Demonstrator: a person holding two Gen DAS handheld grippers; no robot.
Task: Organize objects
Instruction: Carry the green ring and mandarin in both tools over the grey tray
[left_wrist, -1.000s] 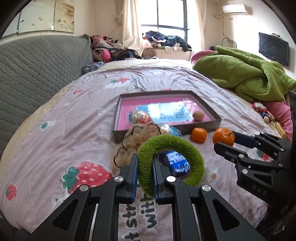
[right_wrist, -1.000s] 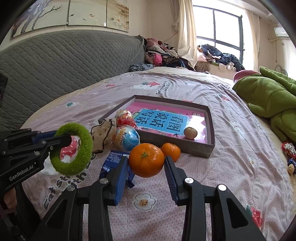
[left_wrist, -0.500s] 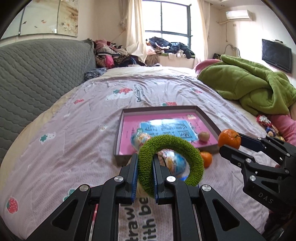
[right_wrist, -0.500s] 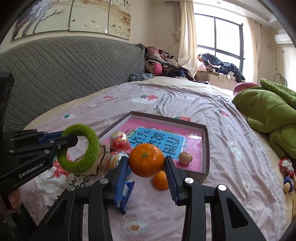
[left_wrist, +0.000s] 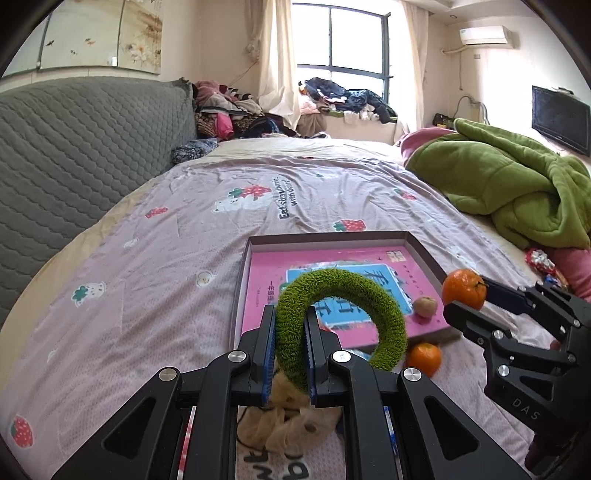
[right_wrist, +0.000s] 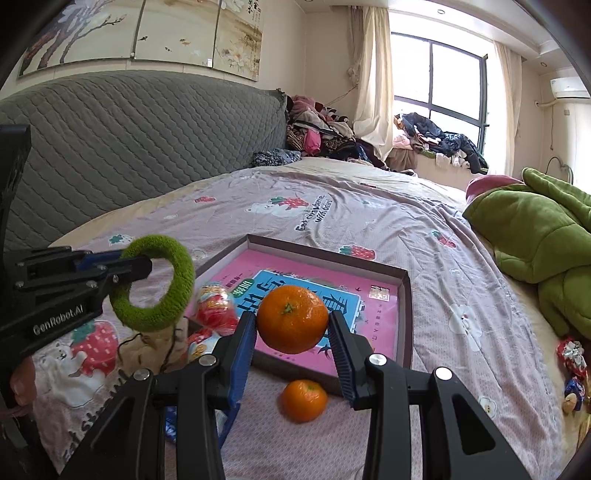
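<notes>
My left gripper (left_wrist: 290, 345) jaws clenched on the green fuzzy ring (left_wrist: 343, 317), pinched at its left side, ring held up in the air over the near left part of the shallow box (left_wrist: 242, 280). My right gripper (right_wrist: 293, 334) jaws grasping a mandarin (right_wrist: 293, 318), lifted above the box's near edge. In the left view that mandarin sits at 3 o'clock from the ring.

Box lies on the bed (left_wrist: 147, 280), pink card with blue panel (right_wrist: 325, 306) inside; a walnut-like brown nut (left_wrist: 424, 306) rests in its near right corner. Second mandarin (right_wrist: 304, 400) on the sheet just outside the box's near wall, at 6 o'clock from the held one. Red foil-wrapped egg (right_wrist: 216, 308) at the box's near left corner, beige scrunchie (left_wrist: 291, 417) on the sheet under my left jaws. Green blanket (left_wrist: 517, 192) heaped at 2 o'clock, well apart.
</notes>
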